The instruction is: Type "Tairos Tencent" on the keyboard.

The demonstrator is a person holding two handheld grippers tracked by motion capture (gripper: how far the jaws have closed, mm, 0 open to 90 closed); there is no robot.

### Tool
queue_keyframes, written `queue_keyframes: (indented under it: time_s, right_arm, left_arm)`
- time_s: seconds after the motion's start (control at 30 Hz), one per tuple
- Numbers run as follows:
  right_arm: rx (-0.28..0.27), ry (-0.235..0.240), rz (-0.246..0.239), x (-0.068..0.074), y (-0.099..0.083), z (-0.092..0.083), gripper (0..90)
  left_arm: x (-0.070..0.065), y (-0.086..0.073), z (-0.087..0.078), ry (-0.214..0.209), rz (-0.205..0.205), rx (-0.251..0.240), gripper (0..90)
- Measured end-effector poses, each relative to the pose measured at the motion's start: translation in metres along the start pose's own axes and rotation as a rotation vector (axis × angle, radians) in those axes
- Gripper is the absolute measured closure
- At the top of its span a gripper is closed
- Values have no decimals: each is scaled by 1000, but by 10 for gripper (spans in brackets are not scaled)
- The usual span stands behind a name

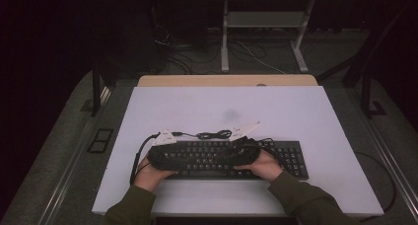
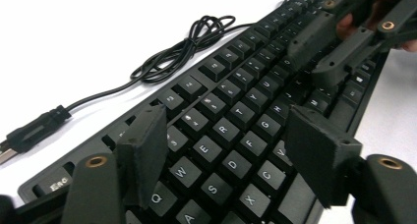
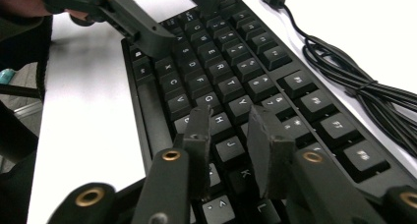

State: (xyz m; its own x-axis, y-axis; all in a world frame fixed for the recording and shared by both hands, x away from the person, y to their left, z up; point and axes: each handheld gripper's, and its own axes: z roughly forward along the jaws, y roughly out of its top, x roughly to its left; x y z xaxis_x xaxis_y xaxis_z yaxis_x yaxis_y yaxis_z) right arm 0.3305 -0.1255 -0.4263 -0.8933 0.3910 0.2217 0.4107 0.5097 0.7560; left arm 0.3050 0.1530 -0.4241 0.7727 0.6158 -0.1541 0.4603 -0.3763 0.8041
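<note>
The black keyboard (image 1: 231, 158) lies on the white surface (image 1: 296, 111), long axis running left to right, directly beneath both my tongs. My left tongs (image 2: 223, 150) hang wide apart over its left keys; my right tongs (image 3: 228, 135), narrowly apart, hover near mid-board. Its coiled cable (image 1: 214, 134) lies just beyond. I see no containers.

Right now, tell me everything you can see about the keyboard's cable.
The cable is thin, black and rubbery-looking. It lies loosely coiled in a tangled bundle on the white table, just beyond the far edge of the black keyboard. One free end carries a chunky black USB plug with a metal tip, resting unplugged on the table. Neither gripper touches it.
</note>
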Motion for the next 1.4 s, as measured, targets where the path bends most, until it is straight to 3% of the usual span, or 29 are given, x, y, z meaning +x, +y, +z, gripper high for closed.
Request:
queue_keyframes:
  time_s: [0.27, 0.43, 0.87, 1.4]
  right_arm:
    - [-7, -20, 5, -4, -1, -4, 528]
    - [-12, -45, 7, -6, -2, -5, 424]
    - [-28, -77, 28, -15, -5, -9, 366]
    - [-34, -91, 32, -17, -5, -9, 344]
  left_arm:
    - [-4, -2, -2, -11, 1, 0, 430]
    - [-5, -4, -5, -23, -2, 6, 543]
    - [-8, -4, -3, -90, 22, 49, 876]
    - [-10, -8, 7, -110, 37, 96, 890]
